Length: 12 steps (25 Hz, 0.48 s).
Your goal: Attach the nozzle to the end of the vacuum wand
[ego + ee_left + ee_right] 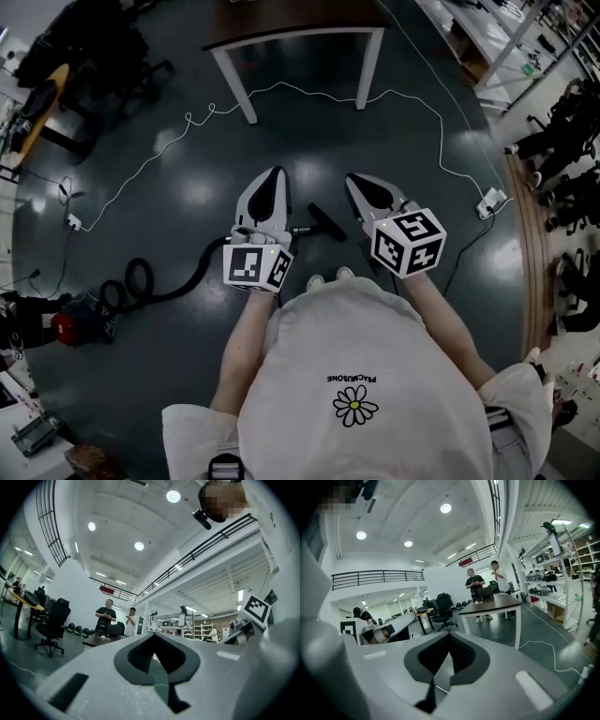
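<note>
Left tongs [275, 174] and right tongs [355, 179] are closed tight and empty, held above the floor in the head view; between them, down on the floor, lies the black nozzle [326, 222] at the wand [301, 229] end, with the hose [141, 279] curling left. Left gripper view: jaws meet on nothing, two people [115, 617] far off. Right gripper view: same closed pinch, plus a dark surface [492, 605] and a white cable [543, 645]
</note>
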{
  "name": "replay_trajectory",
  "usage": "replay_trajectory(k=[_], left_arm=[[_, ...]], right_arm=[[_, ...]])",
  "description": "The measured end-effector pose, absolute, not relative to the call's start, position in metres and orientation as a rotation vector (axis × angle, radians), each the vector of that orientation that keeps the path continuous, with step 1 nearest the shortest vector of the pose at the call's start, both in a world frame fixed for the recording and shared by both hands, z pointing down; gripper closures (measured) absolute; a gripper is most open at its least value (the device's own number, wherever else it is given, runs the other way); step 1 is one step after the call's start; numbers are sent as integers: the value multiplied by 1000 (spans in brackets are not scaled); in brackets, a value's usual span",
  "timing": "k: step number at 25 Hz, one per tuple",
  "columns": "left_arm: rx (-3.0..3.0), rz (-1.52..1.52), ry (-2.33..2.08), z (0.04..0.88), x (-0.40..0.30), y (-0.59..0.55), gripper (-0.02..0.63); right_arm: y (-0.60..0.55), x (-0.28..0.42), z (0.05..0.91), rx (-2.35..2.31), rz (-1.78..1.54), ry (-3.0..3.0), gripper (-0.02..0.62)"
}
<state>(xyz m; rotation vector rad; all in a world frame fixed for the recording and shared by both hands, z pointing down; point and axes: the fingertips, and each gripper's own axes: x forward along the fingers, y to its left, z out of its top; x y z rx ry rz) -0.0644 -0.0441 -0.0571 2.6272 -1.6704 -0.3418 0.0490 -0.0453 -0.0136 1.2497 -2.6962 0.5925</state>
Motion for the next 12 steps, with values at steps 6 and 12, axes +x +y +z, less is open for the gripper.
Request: replay_trajectory(k=[6,12], left_arm=[[2607,-352,-1661,-56,-60,-43,603],[2577,-335,-1657,-44,-44,-53,603]], right_arm=[[-37,73,-26,1350,540,-2693,589],[-50,85,-27,1410,662,-2750,589]])
